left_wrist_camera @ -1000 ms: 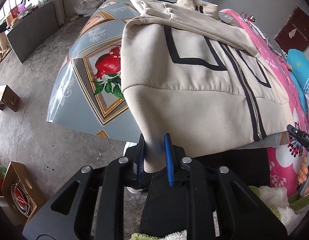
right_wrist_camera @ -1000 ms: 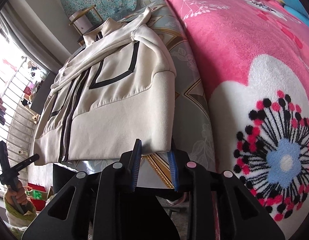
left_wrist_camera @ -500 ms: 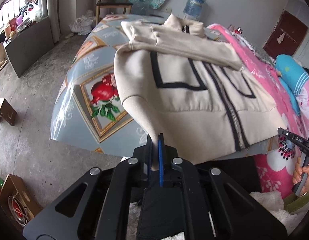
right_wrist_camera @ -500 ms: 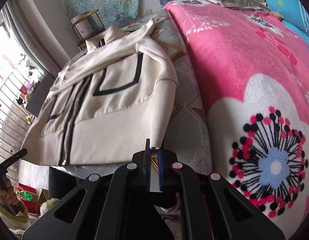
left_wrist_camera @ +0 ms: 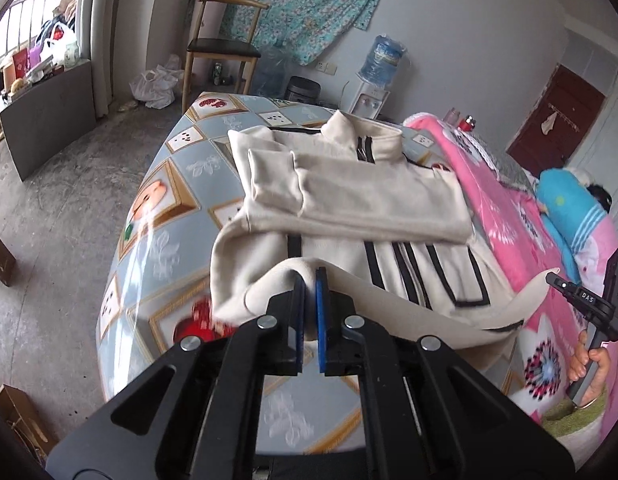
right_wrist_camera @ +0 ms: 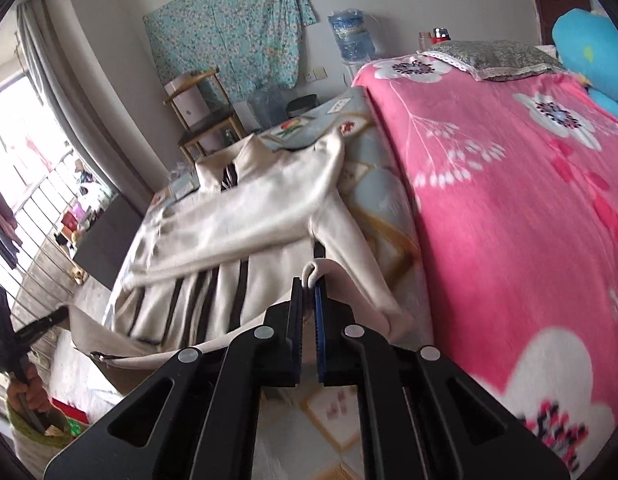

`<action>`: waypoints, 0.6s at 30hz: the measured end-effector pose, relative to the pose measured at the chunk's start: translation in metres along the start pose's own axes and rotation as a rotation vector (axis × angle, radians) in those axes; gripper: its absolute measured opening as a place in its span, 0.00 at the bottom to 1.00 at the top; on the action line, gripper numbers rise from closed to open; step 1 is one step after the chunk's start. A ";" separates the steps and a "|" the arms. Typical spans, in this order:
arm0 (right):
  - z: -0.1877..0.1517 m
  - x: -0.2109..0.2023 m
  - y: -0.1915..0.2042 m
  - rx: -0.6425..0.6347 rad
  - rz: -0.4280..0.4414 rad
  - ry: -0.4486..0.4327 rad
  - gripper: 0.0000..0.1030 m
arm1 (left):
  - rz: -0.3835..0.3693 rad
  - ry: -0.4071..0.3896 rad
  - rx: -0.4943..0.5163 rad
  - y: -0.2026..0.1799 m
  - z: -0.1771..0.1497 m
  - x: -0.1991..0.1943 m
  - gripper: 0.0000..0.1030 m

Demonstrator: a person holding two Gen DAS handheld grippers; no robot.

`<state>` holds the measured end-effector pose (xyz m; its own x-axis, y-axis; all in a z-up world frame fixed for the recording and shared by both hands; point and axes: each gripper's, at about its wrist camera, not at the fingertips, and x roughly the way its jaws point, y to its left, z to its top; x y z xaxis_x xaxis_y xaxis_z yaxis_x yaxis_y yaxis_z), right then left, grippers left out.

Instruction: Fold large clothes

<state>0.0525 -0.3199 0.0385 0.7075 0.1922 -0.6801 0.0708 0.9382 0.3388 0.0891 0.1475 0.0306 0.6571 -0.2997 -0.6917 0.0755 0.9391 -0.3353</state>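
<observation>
Between each claw's (left_wrist_camera: 309, 276) pads, the cream jacket's (left_wrist_camera: 373, 200) hem is pinched.

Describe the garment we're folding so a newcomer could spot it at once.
Find the table with the grey-blue picture-tile cover beside the pink flowered blanket. On it lies the cream zip jacket, sleeves folded across its chest, its hem lifted at both corners by the left gripper and the right gripper. Only it has black stripe trim.
</observation>
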 end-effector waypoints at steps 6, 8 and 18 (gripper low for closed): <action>0.052 0.081 -0.022 0.204 0.085 0.036 0.22 | 0.003 0.037 -0.101 0.031 0.038 0.064 0.11; 0.056 0.105 -0.032 0.247 0.066 0.070 0.53 | -0.006 0.058 -0.170 0.046 0.038 0.080 0.17; 0.007 0.067 -0.056 0.314 0.125 0.100 0.65 | 0.033 0.108 -0.202 0.071 -0.003 0.061 0.34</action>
<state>0.1008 -0.3613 -0.0208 0.6534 0.3419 -0.6754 0.2118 0.7740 0.5967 0.1325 0.1955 -0.0370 0.5720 -0.2956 -0.7652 -0.1036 0.8993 -0.4249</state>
